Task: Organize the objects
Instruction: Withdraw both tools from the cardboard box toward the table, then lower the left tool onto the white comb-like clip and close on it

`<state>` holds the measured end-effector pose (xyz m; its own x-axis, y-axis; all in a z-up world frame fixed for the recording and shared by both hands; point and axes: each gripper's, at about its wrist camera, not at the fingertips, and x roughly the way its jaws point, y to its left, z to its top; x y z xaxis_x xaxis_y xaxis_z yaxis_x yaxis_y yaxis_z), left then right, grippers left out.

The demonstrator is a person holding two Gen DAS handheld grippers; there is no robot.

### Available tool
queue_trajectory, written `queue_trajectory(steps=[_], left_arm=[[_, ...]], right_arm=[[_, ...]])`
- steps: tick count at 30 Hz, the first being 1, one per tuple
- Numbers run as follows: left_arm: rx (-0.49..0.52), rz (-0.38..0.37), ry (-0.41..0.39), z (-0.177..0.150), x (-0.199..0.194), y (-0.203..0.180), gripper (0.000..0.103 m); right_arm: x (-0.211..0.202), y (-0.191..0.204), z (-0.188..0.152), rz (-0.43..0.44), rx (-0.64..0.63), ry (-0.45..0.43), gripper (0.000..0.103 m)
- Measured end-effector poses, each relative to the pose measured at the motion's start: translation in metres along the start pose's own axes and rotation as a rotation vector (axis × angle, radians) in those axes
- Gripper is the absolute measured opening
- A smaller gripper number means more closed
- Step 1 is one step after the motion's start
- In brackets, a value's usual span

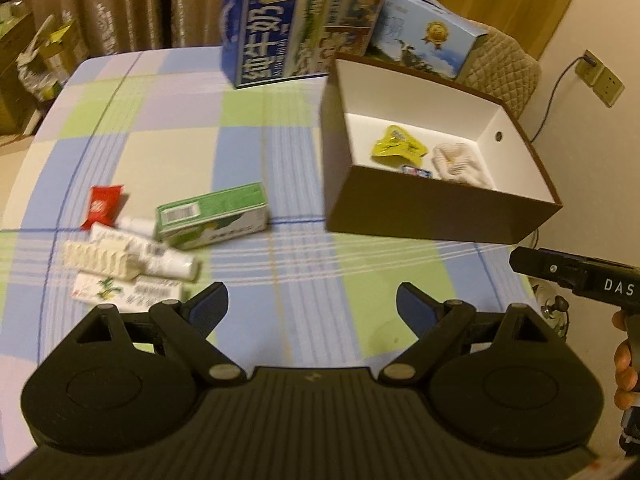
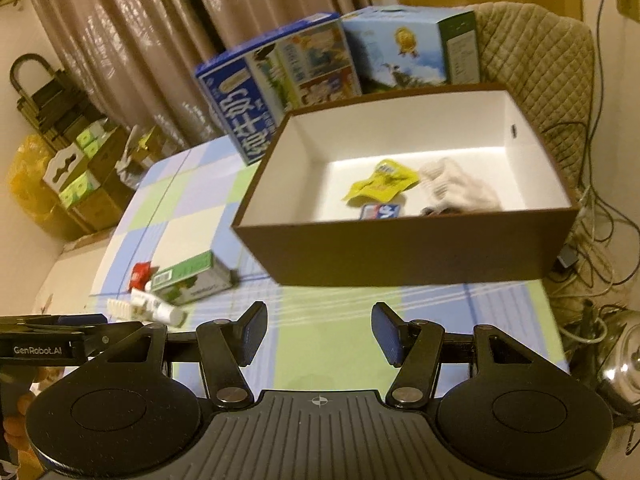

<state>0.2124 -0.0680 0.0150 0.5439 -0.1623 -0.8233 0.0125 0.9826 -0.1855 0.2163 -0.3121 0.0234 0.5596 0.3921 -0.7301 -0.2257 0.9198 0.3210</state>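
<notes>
A brown box with white inside stands on the checked tablecloth. It holds a yellow pouch, a white cloth and a small blue-and-white packet. A green carton lies left of the box, beside a red sachet and several white packets. My left gripper is open above the cloth, nothing between its fingers. My right gripper is open too, in front of the box.
Two blue milk cartons stand behind the box. A quilted chair back is at the far right. Cables and a metal kettle lie off the table's right edge. Stacked boxes stand by the curtains.
</notes>
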Motion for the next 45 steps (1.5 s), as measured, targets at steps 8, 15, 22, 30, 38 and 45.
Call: queue_trajectory(steps=[8,15,22,30,38,45], left_arm=[[-0.067,0.045,0.005,-0.025,-0.013,0.042,0.089],[-0.133,0.1,0.021,-0.046,-0.02,0.083,0.089],[-0.178,0.135,0.025,-0.056,-0.025,0.117,0.089],[-0.186,0.154,0.032,-0.053,-0.02,0.144,0.089],[-0.159,0.15,0.041,-0.042,-0.01,0.16,0.089],[-0.146,0.131,0.055,-0.034,0.003,0.173,0.089]], right_arm=[[0.022,0.033,-0.014,0.039,-0.033,0.054,0.055],[0.044,0.065,-0.025,0.059,-0.077,0.106,0.055],[0.063,0.089,-0.034,0.065,-0.109,0.141,0.055],[0.08,0.103,-0.038,0.054,-0.106,0.167,0.055],[0.091,0.11,-0.039,0.03,-0.079,0.174,0.055],[0.101,0.114,-0.039,0.011,-0.056,0.181,0.055]])
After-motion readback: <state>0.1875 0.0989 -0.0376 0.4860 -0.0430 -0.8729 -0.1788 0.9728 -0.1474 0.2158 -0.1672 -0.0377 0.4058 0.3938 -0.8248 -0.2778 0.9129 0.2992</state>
